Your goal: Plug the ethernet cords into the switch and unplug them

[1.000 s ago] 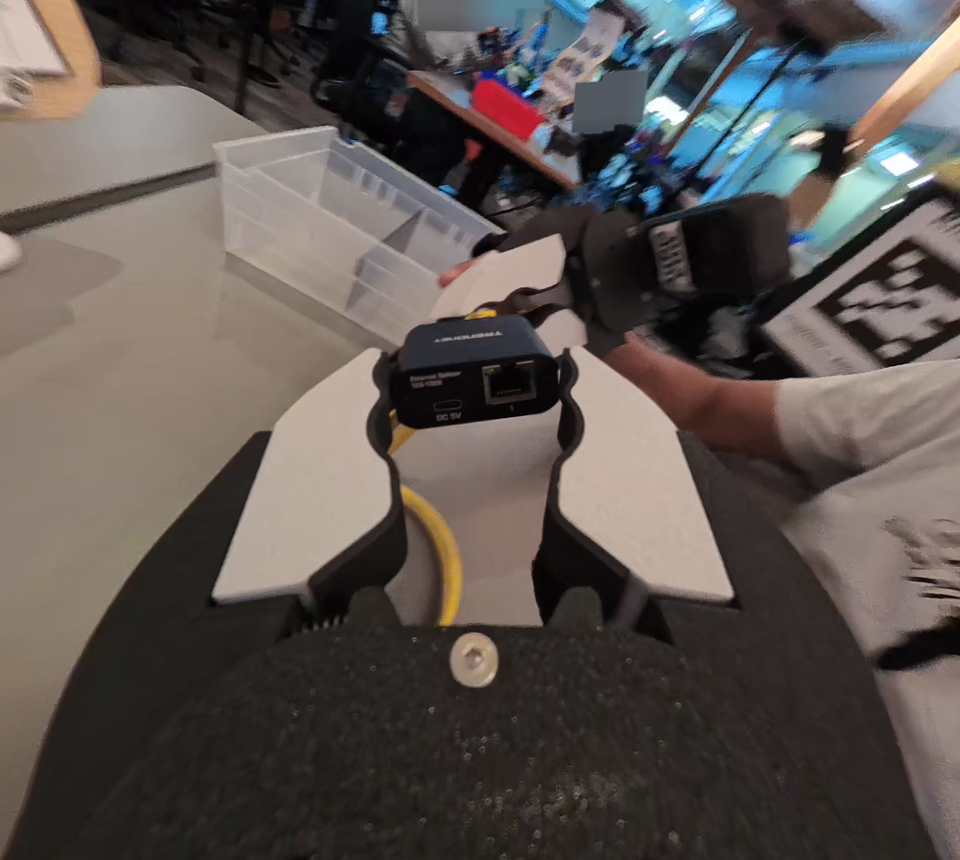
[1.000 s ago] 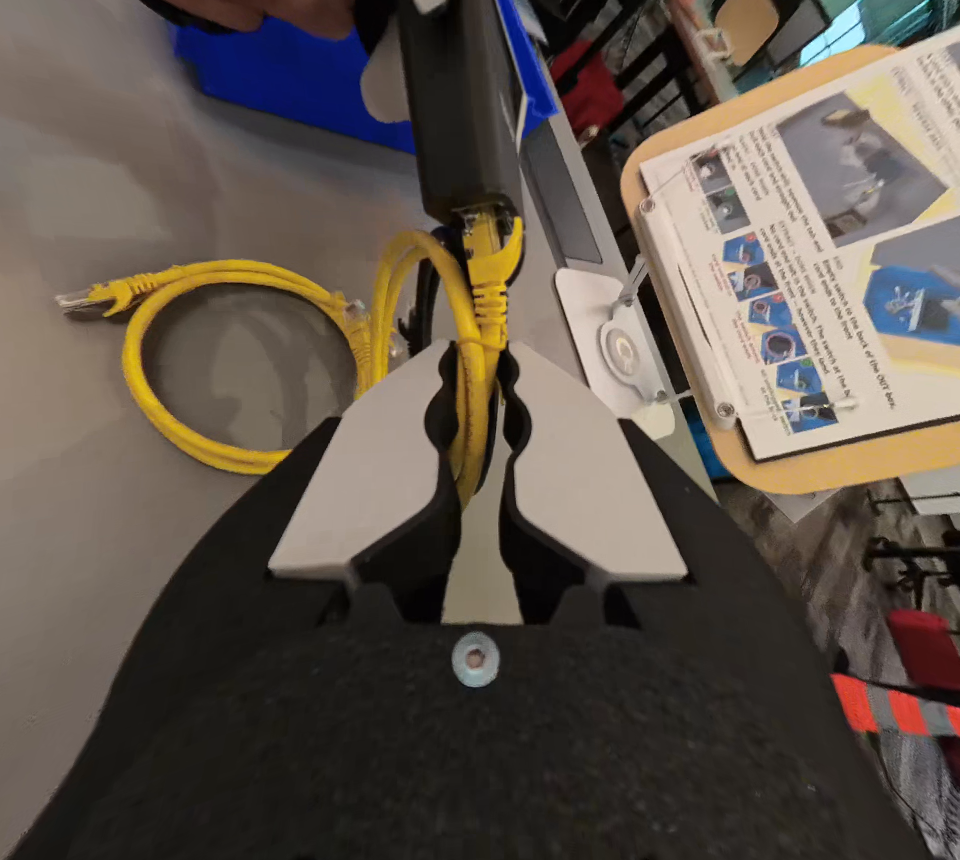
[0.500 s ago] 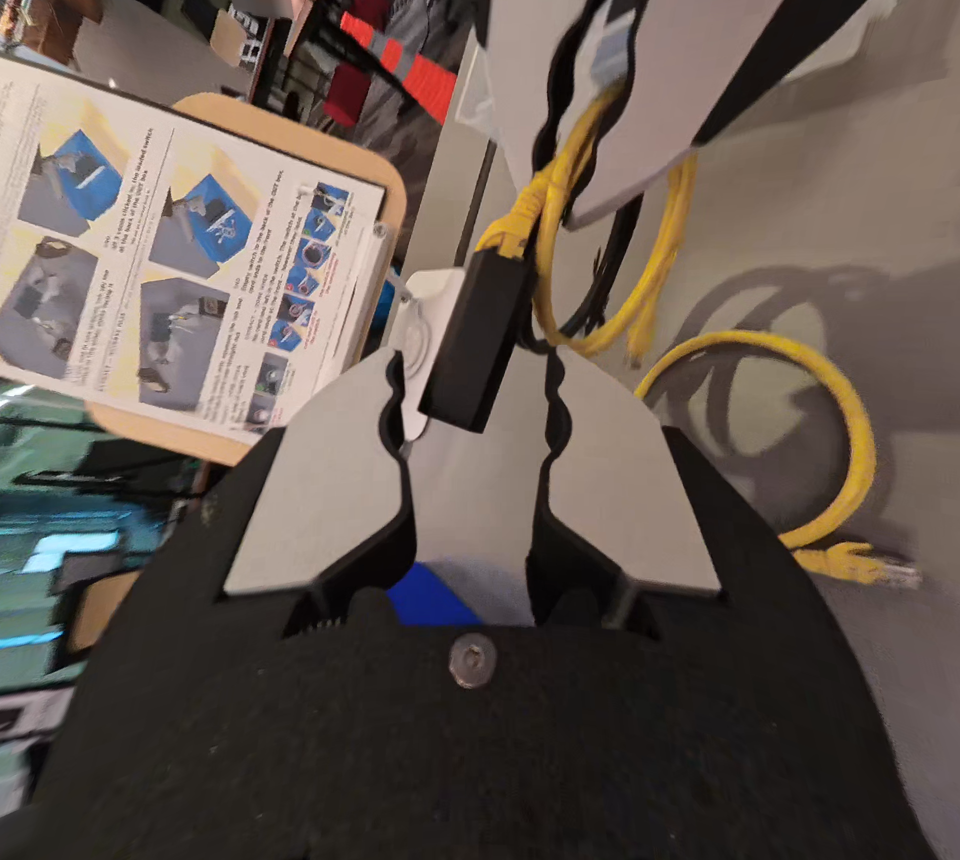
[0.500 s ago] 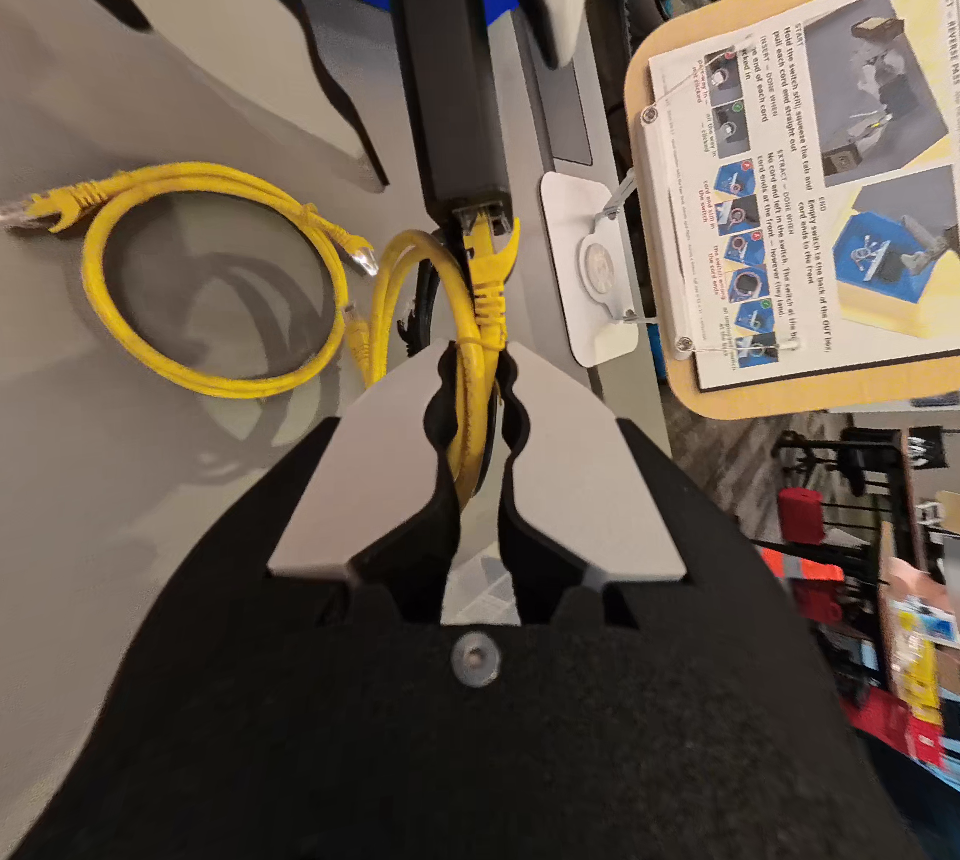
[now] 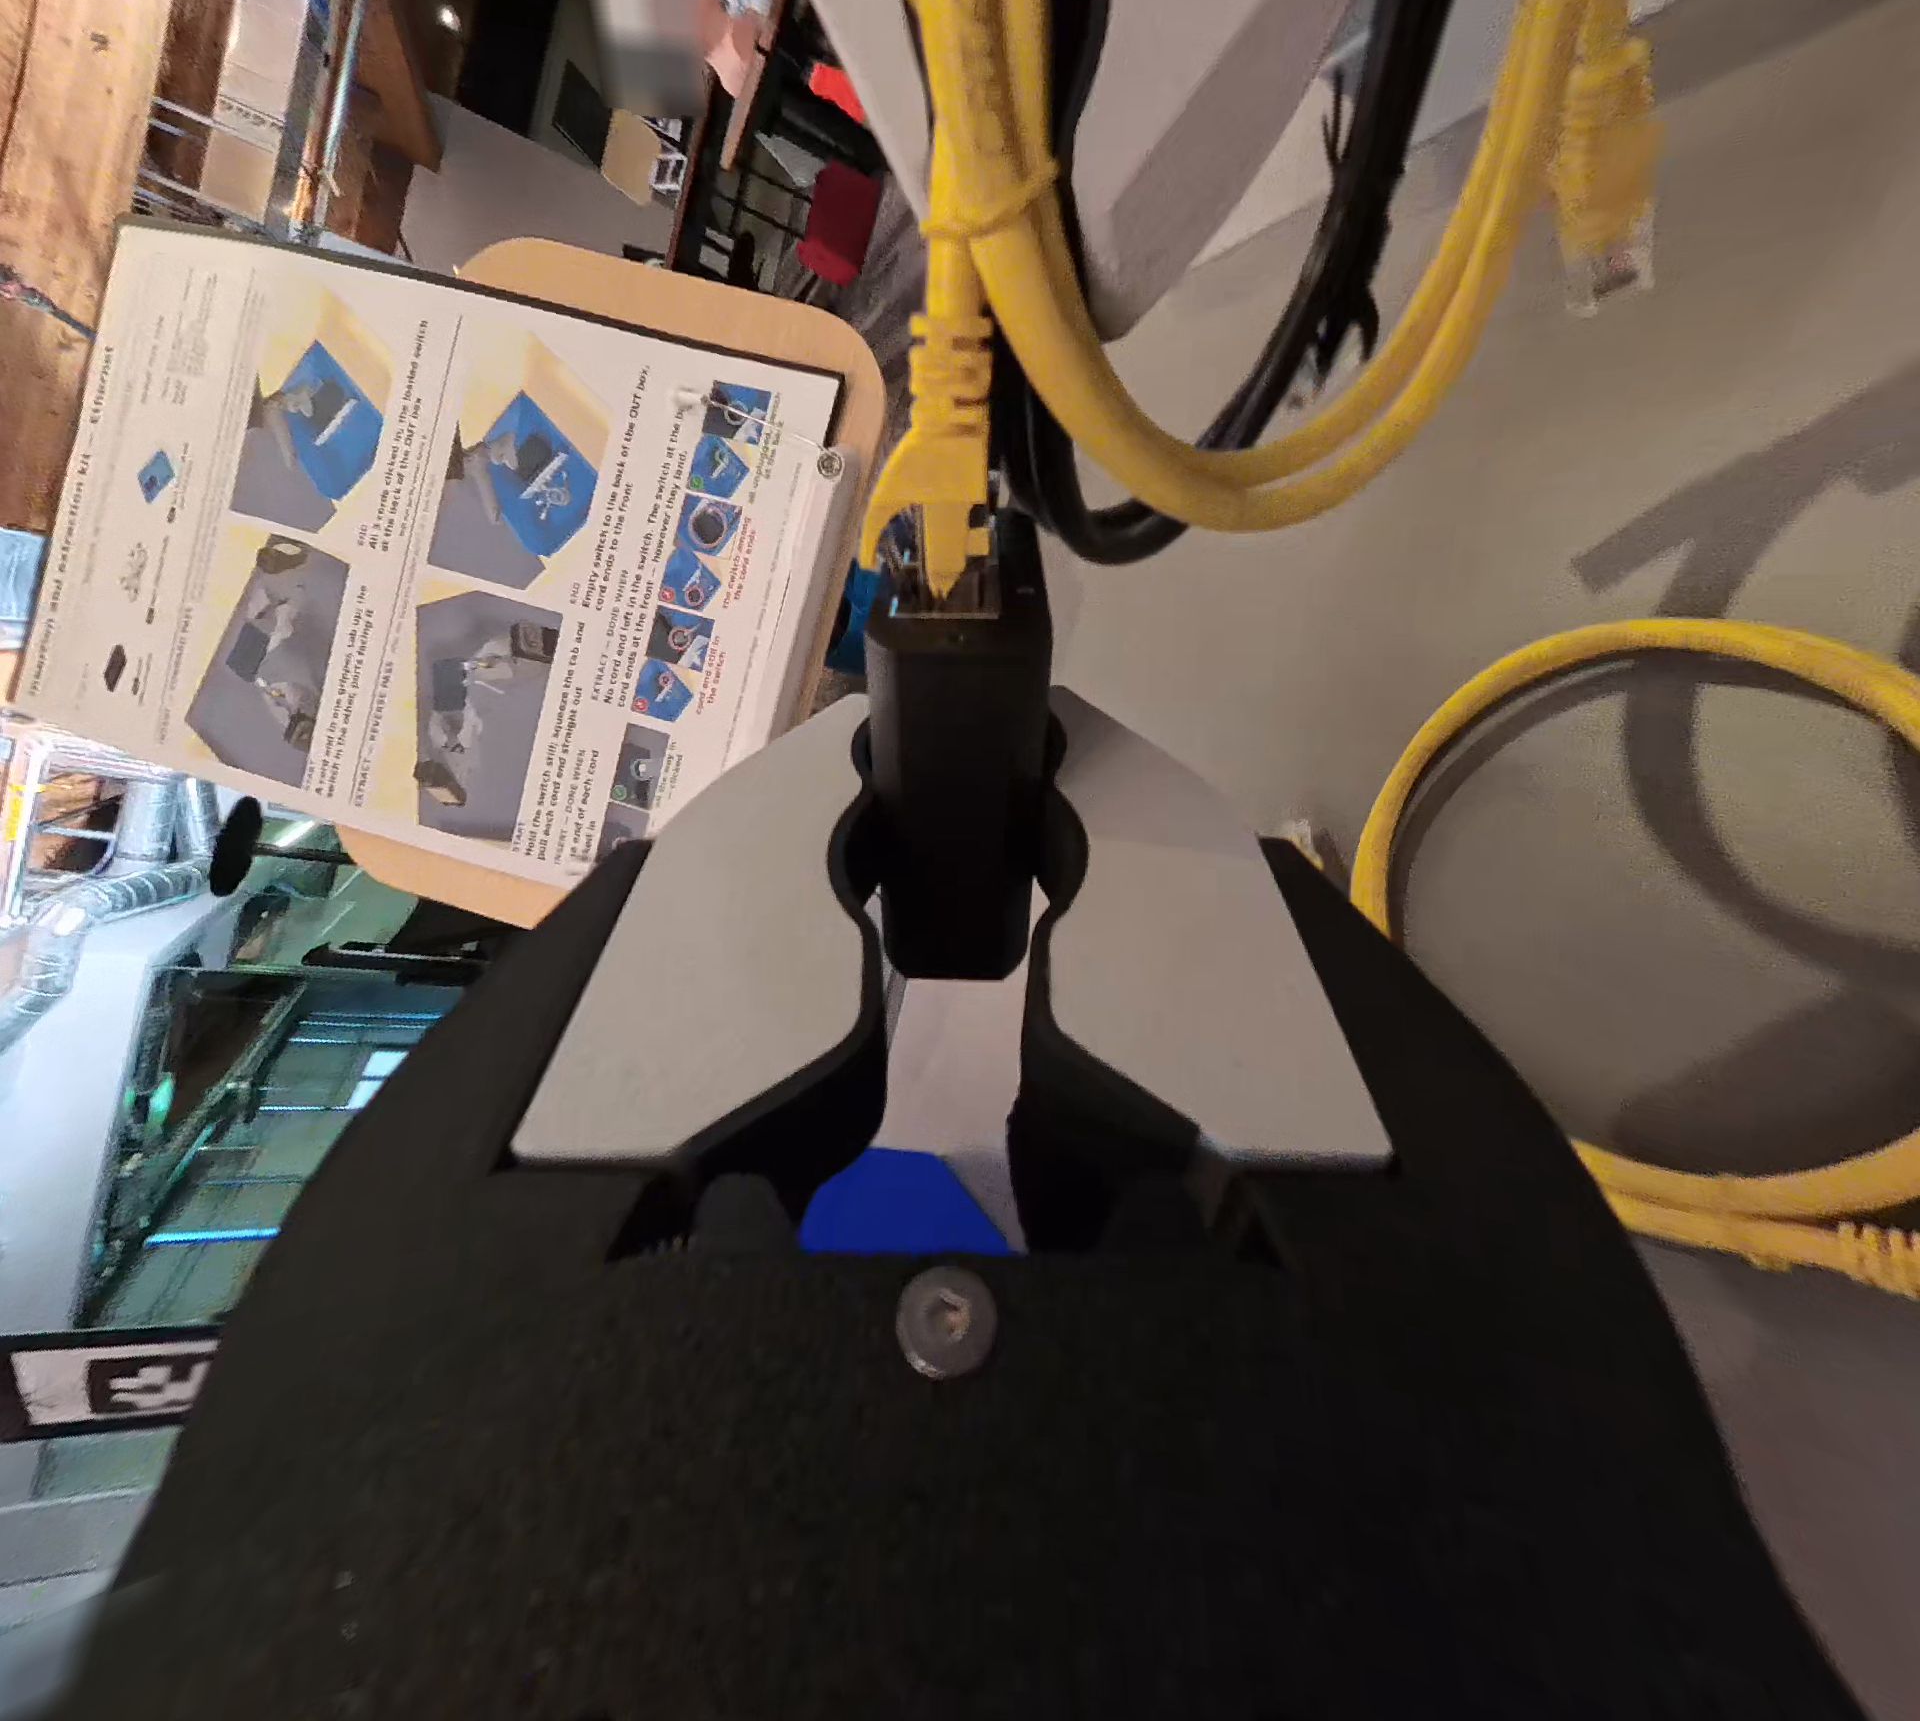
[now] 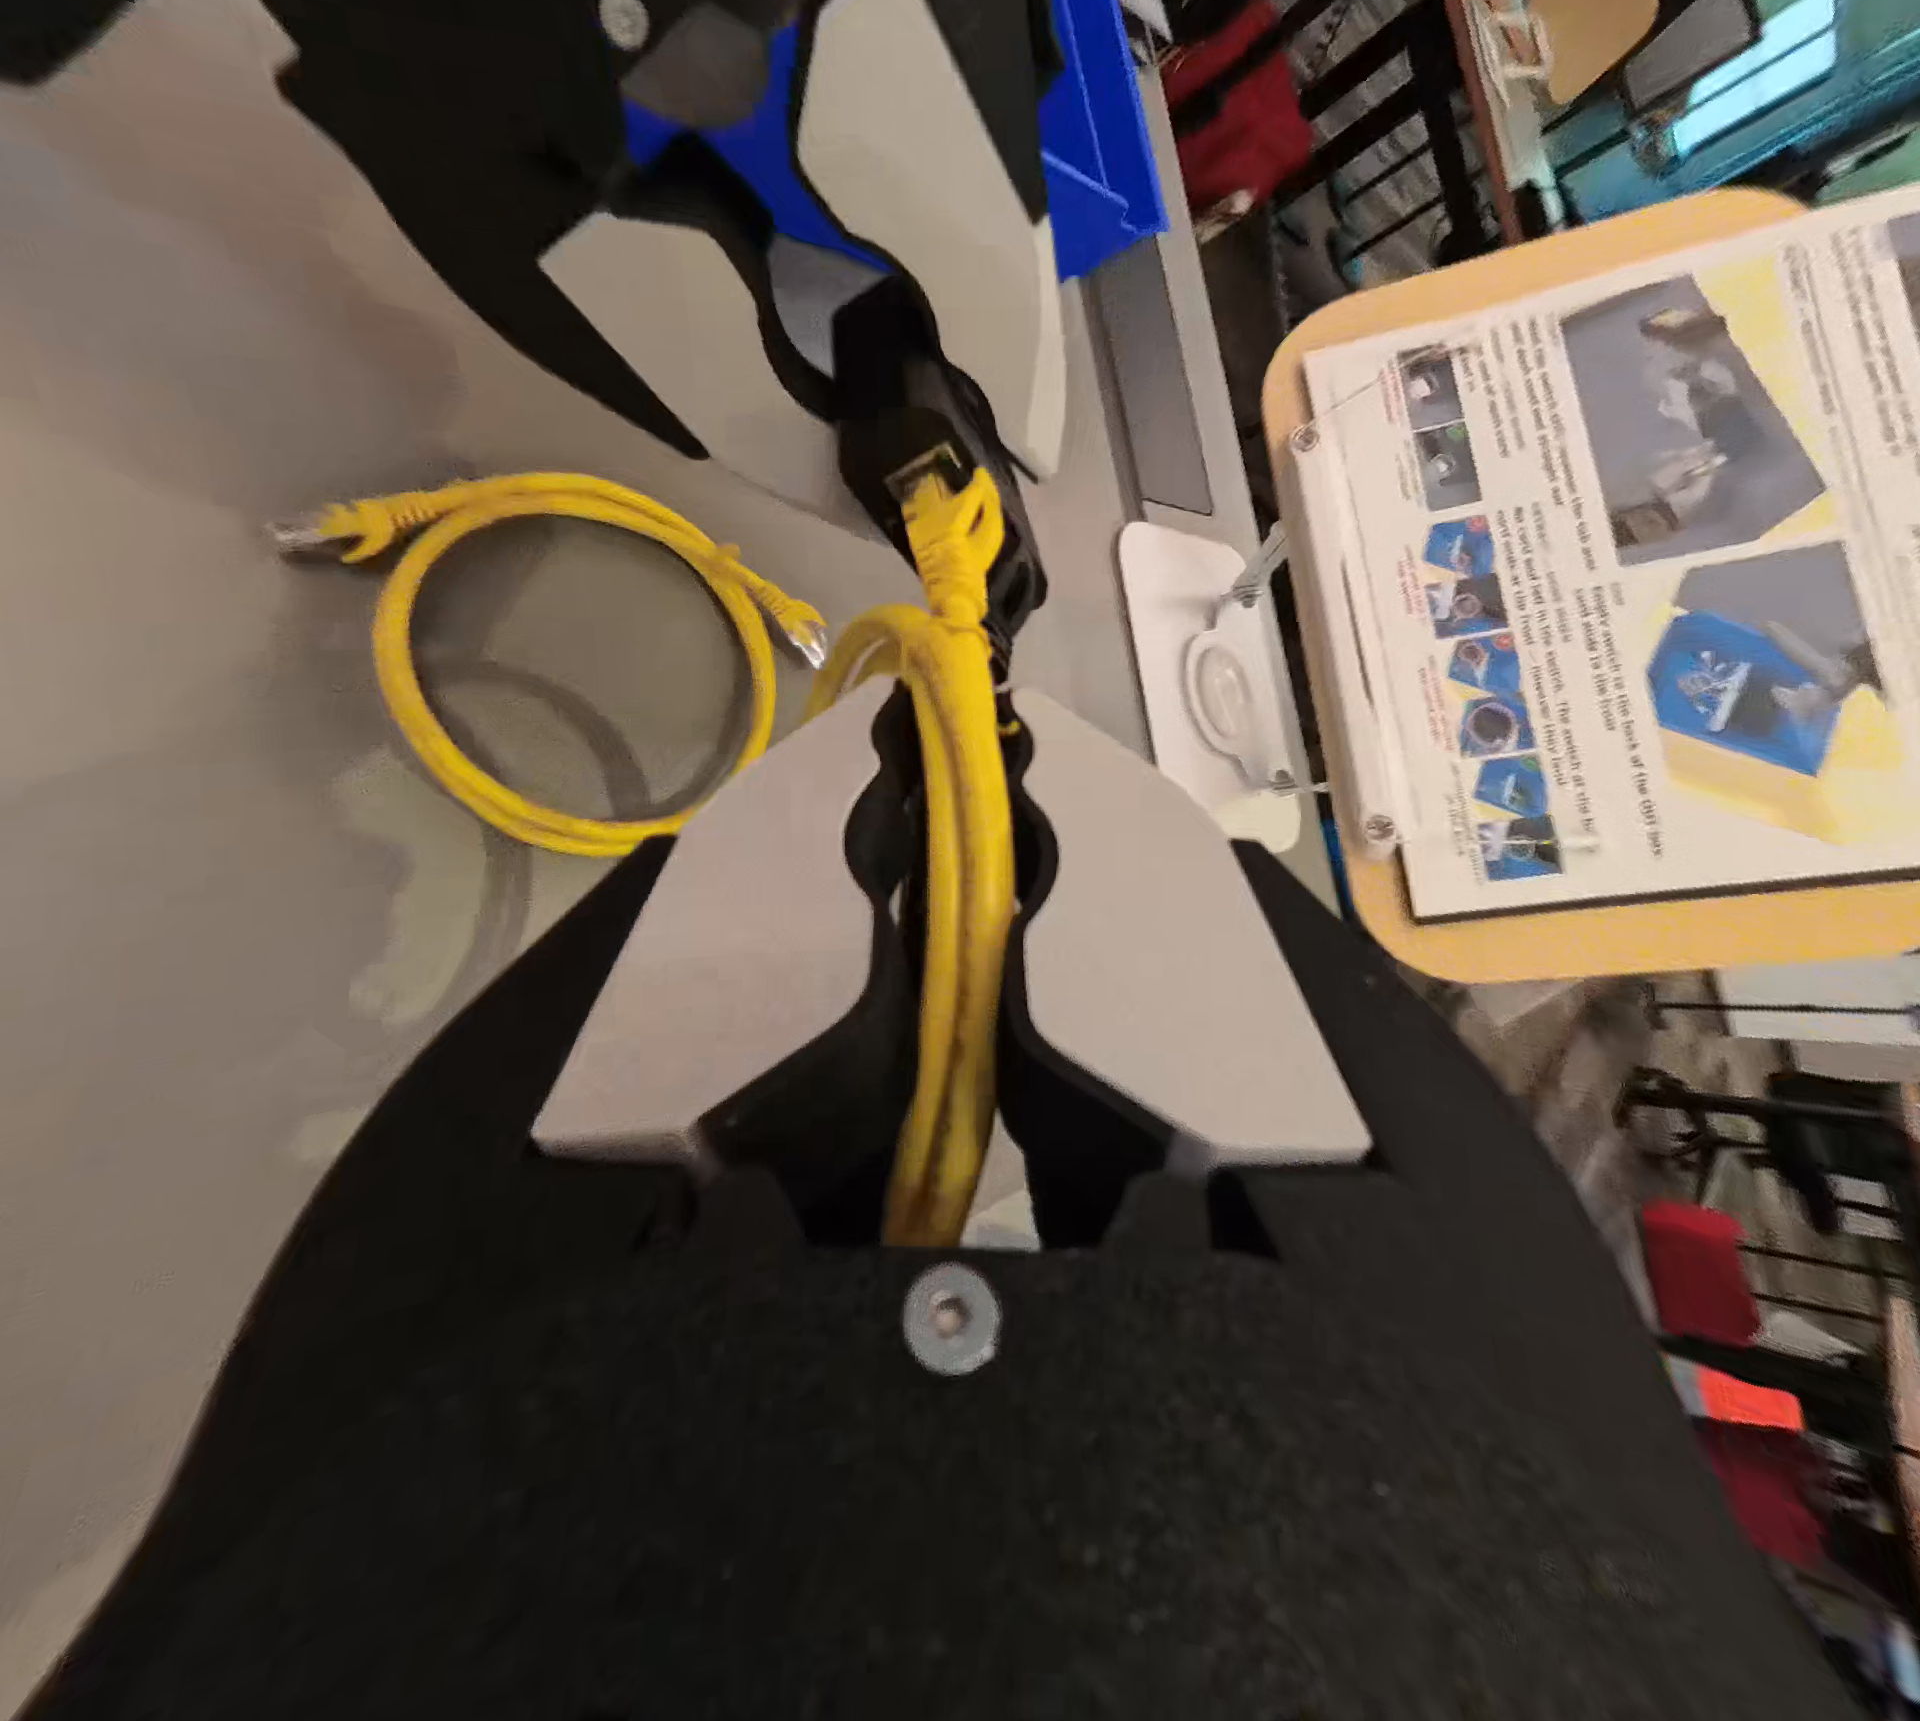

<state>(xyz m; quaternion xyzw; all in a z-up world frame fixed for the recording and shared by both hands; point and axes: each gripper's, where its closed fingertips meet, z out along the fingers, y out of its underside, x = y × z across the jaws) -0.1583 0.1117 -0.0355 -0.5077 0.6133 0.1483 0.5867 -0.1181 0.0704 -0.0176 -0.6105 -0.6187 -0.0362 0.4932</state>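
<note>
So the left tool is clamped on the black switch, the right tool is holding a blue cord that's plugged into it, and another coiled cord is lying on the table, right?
One detail is wrong: the cord in the right tool is yellow, not blue, as the right wrist view shows. The rest holds: the left tool clamps the black switch, the cord's plug sits in its port, and another coiled cord lies on the table.

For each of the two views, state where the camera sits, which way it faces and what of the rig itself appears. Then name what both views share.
Left wrist view: sits behind the left gripper, facing along its fingers at the black switch they clamp; the right gripper's fingers enter from above.
Right wrist view: sits behind the right gripper, facing the opposite way along the yellow cord it pinches; the left gripper shows above.
Shared: switch, plugged cord, coiled yellow cord on the grey table, instruction sheet.
</note>
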